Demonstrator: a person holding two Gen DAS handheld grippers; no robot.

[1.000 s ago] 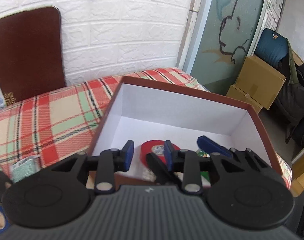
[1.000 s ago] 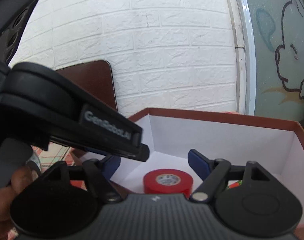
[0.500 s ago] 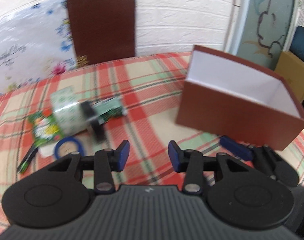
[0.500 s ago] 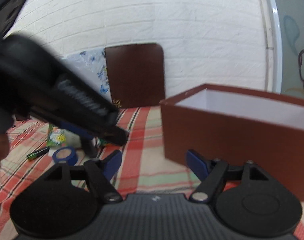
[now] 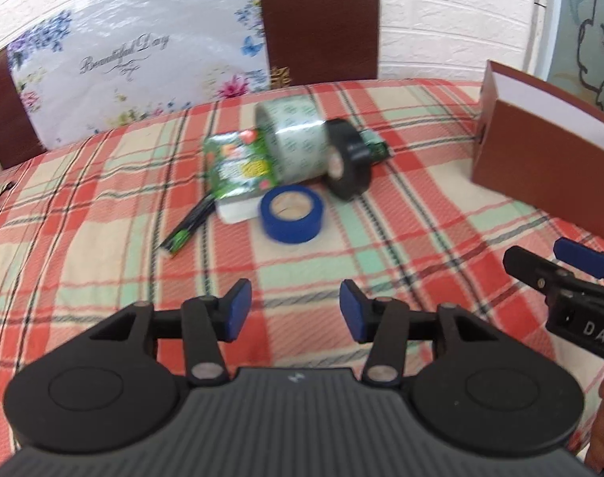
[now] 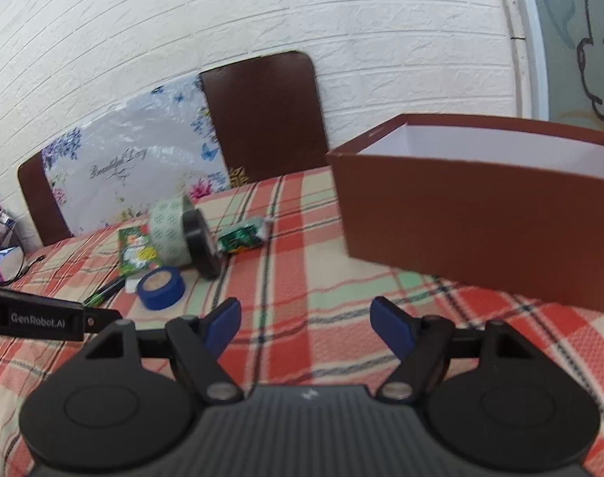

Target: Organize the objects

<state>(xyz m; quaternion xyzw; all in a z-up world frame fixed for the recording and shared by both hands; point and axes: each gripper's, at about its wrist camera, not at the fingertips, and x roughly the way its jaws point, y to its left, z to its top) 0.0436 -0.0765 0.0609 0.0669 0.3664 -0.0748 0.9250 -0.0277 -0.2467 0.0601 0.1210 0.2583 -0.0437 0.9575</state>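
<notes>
A blue tape roll (image 5: 292, 213) lies flat on the plaid tablecloth. Behind it stand a wide patterned tape roll (image 5: 296, 139) and a black tape roll (image 5: 349, 159), with a green packet (image 5: 238, 163) and a green pen (image 5: 188, 227) at the left. The brown box (image 5: 540, 147) with a white inside stands at the right; it also shows in the right wrist view (image 6: 481, 202). My left gripper (image 5: 294, 310) is open and empty, short of the blue tape. My right gripper (image 6: 306, 324) is open and empty, left of the box.
A small green wrapper (image 6: 242, 238) lies behind the black tape. Brown chair backs (image 5: 318, 20) and a flowered plastic sheet (image 5: 135, 59) stand against the white brick wall at the table's far edge. Bags (image 6: 0, 254) lie at the far left.
Both grippers have pulled back out of the box and swung left toward the pile of tapes. The red tape stays in the box, now out of sight.
</notes>
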